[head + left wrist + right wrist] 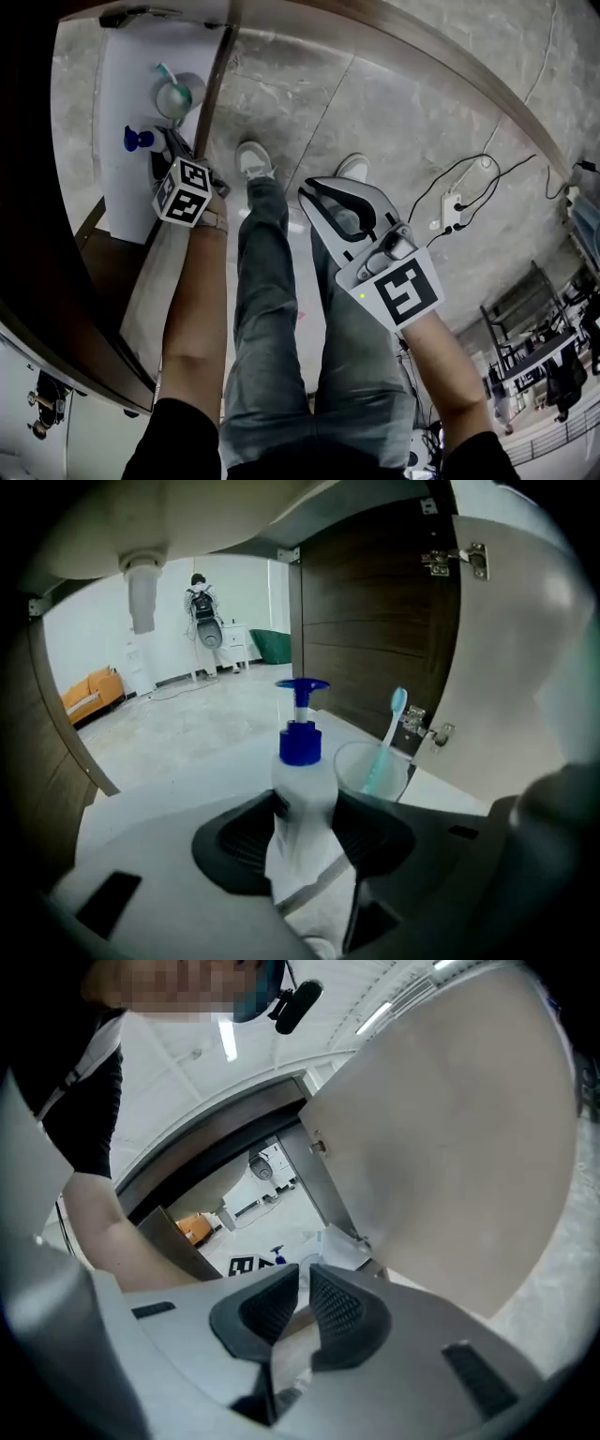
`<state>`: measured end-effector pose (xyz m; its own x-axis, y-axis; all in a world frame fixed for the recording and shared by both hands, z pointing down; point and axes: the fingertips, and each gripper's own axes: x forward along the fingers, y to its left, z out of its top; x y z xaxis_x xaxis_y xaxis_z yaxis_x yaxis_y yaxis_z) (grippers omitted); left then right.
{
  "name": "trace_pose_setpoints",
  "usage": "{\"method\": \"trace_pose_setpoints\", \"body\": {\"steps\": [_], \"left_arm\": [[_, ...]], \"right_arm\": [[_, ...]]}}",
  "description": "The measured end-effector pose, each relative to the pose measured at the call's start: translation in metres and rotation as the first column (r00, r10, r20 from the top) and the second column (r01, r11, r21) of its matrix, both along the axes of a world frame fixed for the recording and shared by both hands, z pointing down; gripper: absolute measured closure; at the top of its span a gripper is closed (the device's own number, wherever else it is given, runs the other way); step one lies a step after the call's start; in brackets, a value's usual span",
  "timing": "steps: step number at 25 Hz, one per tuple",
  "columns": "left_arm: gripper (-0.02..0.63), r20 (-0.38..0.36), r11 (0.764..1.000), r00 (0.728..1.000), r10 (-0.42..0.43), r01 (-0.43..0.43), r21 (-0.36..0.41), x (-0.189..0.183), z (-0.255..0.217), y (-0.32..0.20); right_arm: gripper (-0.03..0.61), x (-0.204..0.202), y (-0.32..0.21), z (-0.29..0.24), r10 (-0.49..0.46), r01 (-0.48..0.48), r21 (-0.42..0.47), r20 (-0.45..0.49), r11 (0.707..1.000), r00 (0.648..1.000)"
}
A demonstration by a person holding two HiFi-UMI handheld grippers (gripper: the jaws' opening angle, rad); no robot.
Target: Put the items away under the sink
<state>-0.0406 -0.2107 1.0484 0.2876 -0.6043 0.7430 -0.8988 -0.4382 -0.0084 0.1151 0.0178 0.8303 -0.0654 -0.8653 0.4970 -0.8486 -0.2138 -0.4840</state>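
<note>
The left gripper had its fingers pinched on a bottle — a white one with a blue pump — the dark pads pressing its sides low on the body. The bottle was upright inside the open cabinet under the sink. In the left gripper view it was just left of the cup and in front of it; whether the two touched could not be told. The cup was clear, stood on the cabinet's white floor, and held a toothbrush leaning with its head up. Whether the bottle's base rested on that floor was hidden by the fingers. Right of the cup the brown door stood open with its hinges showing, and up and left of the cup hung the drainpipe. In the head view the right gripper was well to the right of the cup, outside the cabinet, over the person's legs and the grey room floor. Its fingers were drawn together with only a slit between the pads — nothing in them.
</note>
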Motion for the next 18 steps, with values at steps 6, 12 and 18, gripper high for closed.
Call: {"method": "trace_pose_setpoints", "body": {"steps": [6, 12, 18], "left_arm": [[0.411, 0.009, 0.999, 0.999, -0.033, 0.033, 0.002, -0.004, 0.013, -0.008], [0.410, 0.004, 0.999, 0.999, -0.038, 0.038, 0.027, -0.003, 0.015, -0.015], [0.410, 0.023, 0.998, 0.998, -0.060, 0.061, -0.030, -0.006, 0.016, -0.004]], "right_arm": [[0.525, -0.007, 0.000, 0.006, -0.016, 0.016, -0.014, 0.015, 1.000, 1.000], [0.525, -0.006, 0.001, 0.006, -0.009, 0.009, -0.020, 0.029, 1.000, 1.000], [0.525, 0.000, 0.006, 0.001, 0.015, -0.014, -0.018, 0.020, 1.000, 1.000]]}}
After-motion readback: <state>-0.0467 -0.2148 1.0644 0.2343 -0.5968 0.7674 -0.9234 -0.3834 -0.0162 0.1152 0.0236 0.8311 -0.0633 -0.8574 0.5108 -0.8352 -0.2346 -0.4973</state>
